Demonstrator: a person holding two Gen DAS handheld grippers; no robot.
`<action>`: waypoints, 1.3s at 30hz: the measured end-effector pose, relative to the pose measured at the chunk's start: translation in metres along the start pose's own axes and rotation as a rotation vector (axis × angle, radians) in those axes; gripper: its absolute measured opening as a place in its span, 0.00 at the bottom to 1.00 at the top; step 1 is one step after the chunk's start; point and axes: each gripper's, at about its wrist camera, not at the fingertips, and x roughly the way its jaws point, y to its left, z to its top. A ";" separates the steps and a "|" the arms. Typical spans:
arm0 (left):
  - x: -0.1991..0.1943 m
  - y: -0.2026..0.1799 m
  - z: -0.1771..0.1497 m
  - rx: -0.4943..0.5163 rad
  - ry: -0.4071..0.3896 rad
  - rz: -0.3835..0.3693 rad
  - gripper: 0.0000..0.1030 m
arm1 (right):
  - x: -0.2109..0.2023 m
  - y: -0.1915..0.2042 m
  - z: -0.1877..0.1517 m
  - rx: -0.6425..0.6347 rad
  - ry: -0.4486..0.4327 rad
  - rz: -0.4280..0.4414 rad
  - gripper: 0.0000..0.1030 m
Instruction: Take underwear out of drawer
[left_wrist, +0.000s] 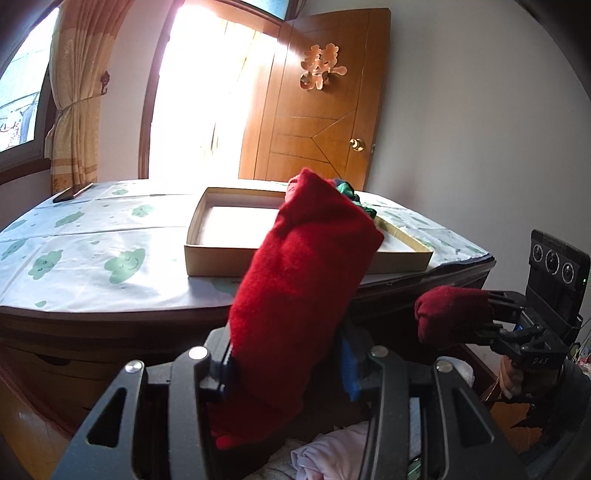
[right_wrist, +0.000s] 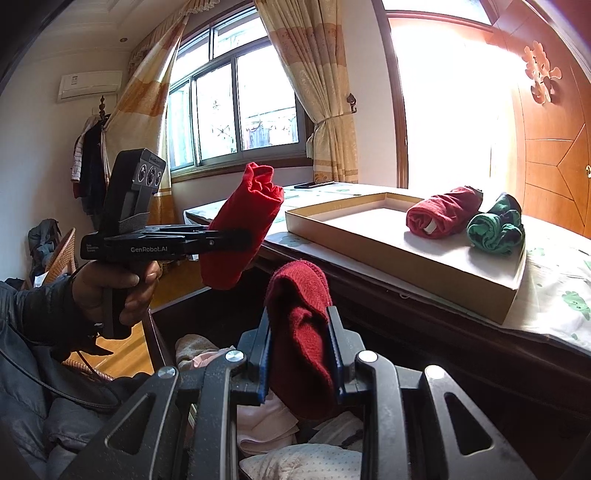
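Observation:
My left gripper (left_wrist: 286, 354) is shut on a bright red rolled underwear (left_wrist: 303, 280), held up in front of the table; the right wrist view shows the same roll (right_wrist: 243, 225) at mid-left. My right gripper (right_wrist: 299, 317) is shut on a dark red rolled underwear (right_wrist: 295, 332) above the open drawer (right_wrist: 159, 343). From the left wrist view that gripper (left_wrist: 493, 312) sits low on the right with its roll (left_wrist: 450, 314). A shallow cardboard box (right_wrist: 406, 258) on the table holds another dark red roll (right_wrist: 443, 212) and a green roll (right_wrist: 495, 229).
Pale folded clothes (right_wrist: 266, 424) fill the drawer below both grippers. The table (left_wrist: 92, 258) has a white cloth with green prints and a phone (left_wrist: 72, 192) at its far left corner. A wooden door (left_wrist: 317, 122) stands open behind. A hand and dark sleeve (right_wrist: 110, 288) hold the left gripper.

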 end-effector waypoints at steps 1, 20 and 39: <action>0.000 0.000 0.002 -0.001 -0.002 -0.002 0.42 | 0.000 0.000 0.001 -0.002 -0.001 -0.002 0.27; 0.003 -0.005 0.034 0.010 -0.019 0.059 0.42 | -0.011 -0.007 0.035 -0.014 -0.060 -0.064 0.27; 0.010 -0.005 0.056 0.023 -0.037 0.098 0.42 | -0.021 -0.014 0.056 -0.013 -0.103 -0.112 0.27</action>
